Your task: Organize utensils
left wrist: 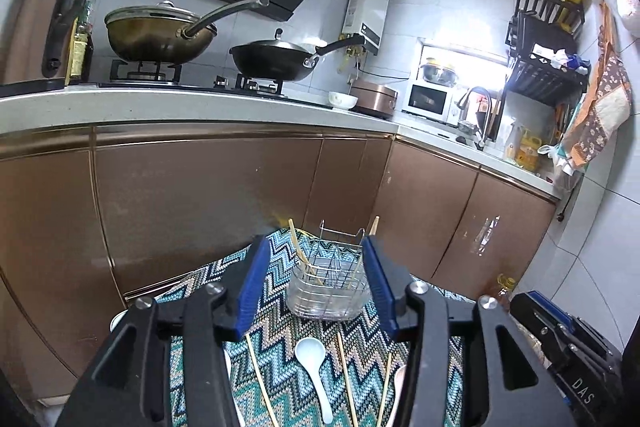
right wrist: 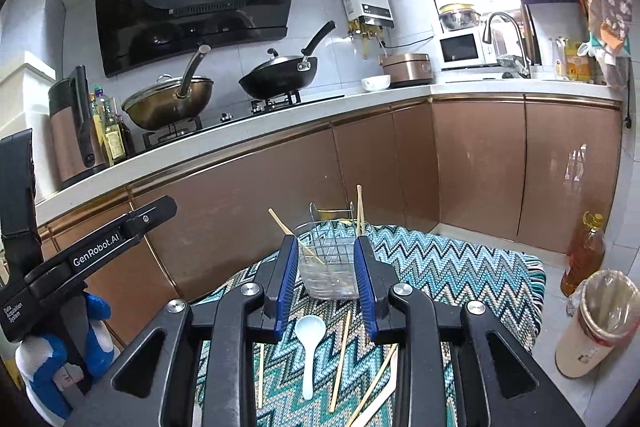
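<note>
From the left wrist view, the letters "DAS" are read on the right gripper's body (left wrist: pixel 576 359) at the lower right. A wire utensil caddy (left wrist: pixel 328 283) with a clear plastic base is seen standing upright near the far edge of a zigzag-patterned cloth (left wrist: pixel 280 379); 2 wooden chopsticks (left wrist: pixel 304 255) lean inside it. A white ceramic spoon (left wrist: pixel 314 371) lies bowl-up near the cloth's near edge, with loose chopsticks (left wrist: pixel 346 375) beside it on both sides. The left gripper (left wrist: pixel 316 283) is held above the cloth, tilted slightly downward toward the caddy; its blue-padded jaws stand well apart, and nothing is gripped.

From the right wrist view, "GenRobot.AI" and "Data Acquisition System" are read on the left gripper's body (right wrist: pixel 100 251) at the left, which is carried by a blue-and-white gloved hand (right wrist: pixel 60 351). The same caddy (right wrist: pixel 328 267) is seen between the pads of the right gripper (right wrist: pixel 326 267), but farther off and untouched. The jaws are parted moderately and hold nothing. The spoon (right wrist: pixel 310 347) and scattered chopsticks (right wrist: pixel 340 359) lie on the cloth (right wrist: pixel 440 267) below. An oil bottle (right wrist: pixel 584 255) and a lined waste bin (right wrist: pixel 596 323) stand on the floor past the cloth's right edge.
</note>
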### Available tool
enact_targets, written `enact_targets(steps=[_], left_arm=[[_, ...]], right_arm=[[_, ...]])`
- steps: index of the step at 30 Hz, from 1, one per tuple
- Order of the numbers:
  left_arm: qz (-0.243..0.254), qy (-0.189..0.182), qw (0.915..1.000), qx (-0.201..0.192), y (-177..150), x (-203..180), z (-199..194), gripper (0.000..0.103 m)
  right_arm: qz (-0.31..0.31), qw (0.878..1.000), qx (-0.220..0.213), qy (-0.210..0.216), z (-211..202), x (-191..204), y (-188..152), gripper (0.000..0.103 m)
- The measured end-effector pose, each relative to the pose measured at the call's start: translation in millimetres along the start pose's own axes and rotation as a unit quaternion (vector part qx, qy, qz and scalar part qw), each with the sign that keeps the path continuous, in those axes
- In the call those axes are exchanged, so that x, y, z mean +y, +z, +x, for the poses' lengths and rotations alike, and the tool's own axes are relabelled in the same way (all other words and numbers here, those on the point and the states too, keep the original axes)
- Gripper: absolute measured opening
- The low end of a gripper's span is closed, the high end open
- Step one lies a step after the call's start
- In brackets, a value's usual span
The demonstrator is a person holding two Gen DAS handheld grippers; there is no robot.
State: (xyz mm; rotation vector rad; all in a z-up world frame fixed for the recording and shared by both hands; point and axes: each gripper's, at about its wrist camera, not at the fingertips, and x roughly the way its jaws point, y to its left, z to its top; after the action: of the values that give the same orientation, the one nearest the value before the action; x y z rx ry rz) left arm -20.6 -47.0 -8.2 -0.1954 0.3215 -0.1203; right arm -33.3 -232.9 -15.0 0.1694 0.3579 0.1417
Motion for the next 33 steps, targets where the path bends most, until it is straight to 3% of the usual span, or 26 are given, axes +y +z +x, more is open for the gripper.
enact_targets(steps=[9,19,33], left_arm=[[0.007,-0.002,1.0000,-0.004,2.8,-3.1,-24.0,0.049],[0.009,0.014,0.9998,0.014,-2.2,-8.1,-20.1,0.049],[0.020,0.026,0.9991,-0.027,-6.4,-45.3,-23.8,0.049]], right_arm=[[-0.001,1.000,-0.012,-0.001,-29.0,0.3,2.6,0.033],[0.004,1.000,-0.009,0.007,-40.6,-11.3,-3.3,0.033],[0.010,1.000,-0.006,0.007,-46.2,-53.4,-9.4,0.034]])
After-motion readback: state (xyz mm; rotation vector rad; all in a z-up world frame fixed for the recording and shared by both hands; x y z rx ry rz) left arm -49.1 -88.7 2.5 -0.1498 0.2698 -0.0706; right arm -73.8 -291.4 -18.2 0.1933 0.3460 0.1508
